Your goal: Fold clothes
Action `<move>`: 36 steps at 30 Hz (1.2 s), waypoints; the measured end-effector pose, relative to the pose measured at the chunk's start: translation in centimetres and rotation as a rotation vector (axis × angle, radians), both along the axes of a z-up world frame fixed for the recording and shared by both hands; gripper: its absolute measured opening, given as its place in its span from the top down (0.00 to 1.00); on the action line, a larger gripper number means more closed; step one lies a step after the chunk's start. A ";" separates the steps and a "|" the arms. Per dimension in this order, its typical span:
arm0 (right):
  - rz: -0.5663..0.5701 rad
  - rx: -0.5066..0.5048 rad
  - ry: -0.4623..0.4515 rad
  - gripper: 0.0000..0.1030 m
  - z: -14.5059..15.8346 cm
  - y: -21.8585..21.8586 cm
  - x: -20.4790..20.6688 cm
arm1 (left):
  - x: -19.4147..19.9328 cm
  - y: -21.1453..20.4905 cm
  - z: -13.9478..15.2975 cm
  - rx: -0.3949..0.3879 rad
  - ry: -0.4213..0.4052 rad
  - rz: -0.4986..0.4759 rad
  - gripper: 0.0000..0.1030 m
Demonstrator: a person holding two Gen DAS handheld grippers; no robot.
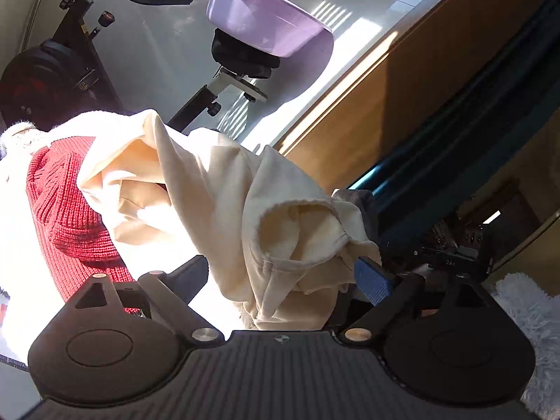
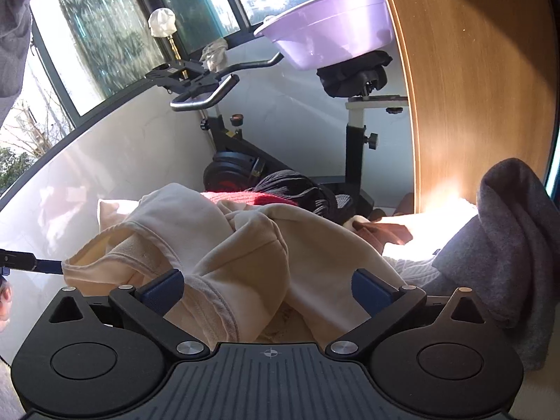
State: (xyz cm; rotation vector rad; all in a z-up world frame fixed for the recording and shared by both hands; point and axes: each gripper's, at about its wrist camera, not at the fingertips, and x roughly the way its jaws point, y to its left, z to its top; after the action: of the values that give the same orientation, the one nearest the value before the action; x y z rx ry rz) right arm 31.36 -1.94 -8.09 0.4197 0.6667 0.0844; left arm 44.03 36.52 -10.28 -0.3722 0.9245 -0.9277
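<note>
A crumpled cream sweatshirt (image 1: 210, 182) lies heaped in front of both grippers. My left gripper (image 1: 283, 276) is open, its jaws spread wide, with a fold of the cream fabric lying loose between them. My right gripper (image 2: 267, 290) is open as well, and the cream sweatshirt (image 2: 245, 245) bulges up between its blue pads (image 2: 371, 288) without being pinched. In the right wrist view, one blue finger (image 2: 49, 266) of the left gripper reaches the sweatshirt's left edge. A red knit sweater (image 1: 63, 217) sits under and behind the cream one, a strip of it visible (image 2: 245, 196).
A grey garment (image 2: 507, 245) is piled at the right, with a brown one (image 2: 381, 232) and a black knit (image 2: 290, 185) behind. An exercise bike (image 2: 227, 147) stands beyond, a purple basin (image 2: 332, 35) on its seat. A wooden panel (image 2: 472, 87) rises at the right, and white fluffy fabric (image 1: 525, 308) lies nearby.
</note>
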 end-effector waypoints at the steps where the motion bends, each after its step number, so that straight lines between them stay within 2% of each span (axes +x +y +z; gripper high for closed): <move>1: -0.015 0.017 -0.014 0.01 0.1 -0.2 -0.1 | 1.1 0.3 -0.2 -0.005 0.002 0.050 0.06; 5: -0.063 0.104 -0.020 0.01 -0.3 -1.0 0.4 | 4.8 0.7 -1.5 -0.010 -0.042 0.188 0.06; 7: -0.062 0.129 -0.013 0.01 -0.5 -0.9 0.9 | 7.0 0.4 -2.8 -0.024 -0.044 0.245 0.06; 9: -0.064 0.128 -0.014 0.01 -0.6 -0.8 1.1 | 9.0 0.1 -4.0 -0.066 -0.009 0.283 0.06; 12: -0.075 0.127 -0.012 0.01 -0.7 -0.6 1.1 | 10.0 -0.4 -5.2 -0.142 0.045 0.272 0.04; 13: -0.078 0.128 -0.011 0.01 -0.8 -0.5 1.0 | 10.3 -0.6 -5.5 -0.151 0.062 0.270 0.01; 16: -0.092 0.124 -0.001 0.01 -0.9 -0.6 0.6 | 10.5 -1.2 -6.5 -0.182 0.097 0.257 0.01; 18: -0.107 0.130 0.001 0.01 -1.1 -0.8 0.3 | 10.5 -1.3 -6.6 -0.277 0.114 0.211 0.02; 19: -0.115 0.135 0.002 0.01 -1.2 -1.0 0.1 | 10.5 -1.4 -6.5 -0.322 0.125 0.183 0.09; 20: -0.123 0.143 0.001 0.01 -1.2 -1.2 0.0 | 10.4 -1.6 -6.4 -0.335 0.133 0.161 0.31; 21: -0.132 0.153 0.001 0.01 -1.3 -1.3 -0.1 | 10.3 -2.0 -6.3 -0.305 0.133 0.149 0.47; 22: -0.142 0.164 0.000 0.01 -1.4 -1.5 -0.2 | 10.3 -2.5 -6.2 -0.258 0.131 0.141 0.54; 24: -0.154 0.182 -0.002 0.01 -1.6 -1.7 -0.2 | 10.2 -3.2 -6.5 -0.123 0.120 0.174 0.54; 26: -0.158 0.190 -0.004 0.01 -1.7 -1.8 -0.1 | 10.0 -3.2 -6.7 -0.066 0.112 0.221 0.49; 27: -0.158 0.190 -0.006 0.01 -1.7 -1.8 -0.1 | 9.9 -2.9 -6.7 -0.080 0.114 0.235 0.45; 29: -0.148 0.178 -0.011 0.01 -1.5 -1.5 -0.1 | 9.1 -2.1 -5.7 -0.152 0.084 0.250 0.17; 31: -0.138 0.165 -0.014 0.01 -1.3 -1.2 0.0 | 8.5 -0.9 -4.4 -0.250 0.008 0.253 0.10; 32: -0.136 0.163 -0.012 0.01 -1.3 -1.2 0.0 | 8.1 -0.3 -3.7 -0.302 -0.032 0.254 0.02; 33: -0.134 0.164 -0.009 0.01 -1.4 -1.1 0.0 | 8.2 0.3 -3.2 -0.333 -0.060 0.269 0.00; 34: -0.133 0.167 -0.005 0.01 -1.4 -1.1 0.1 | 8.6 0.7 -3.1 -0.331 -0.064 0.287 0.00; 36: -0.133 0.174 0.004 0.01 -1.6 -1.0 0.2 | 10.6 0.6 -3.8 -0.217 -0.019 0.332 0.00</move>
State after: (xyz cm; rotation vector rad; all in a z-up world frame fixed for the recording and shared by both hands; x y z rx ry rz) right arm 31.58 -2.96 -9.65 0.6309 0.6360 0.0155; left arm 54.62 37.14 -14.07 -0.6799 0.7181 -0.7247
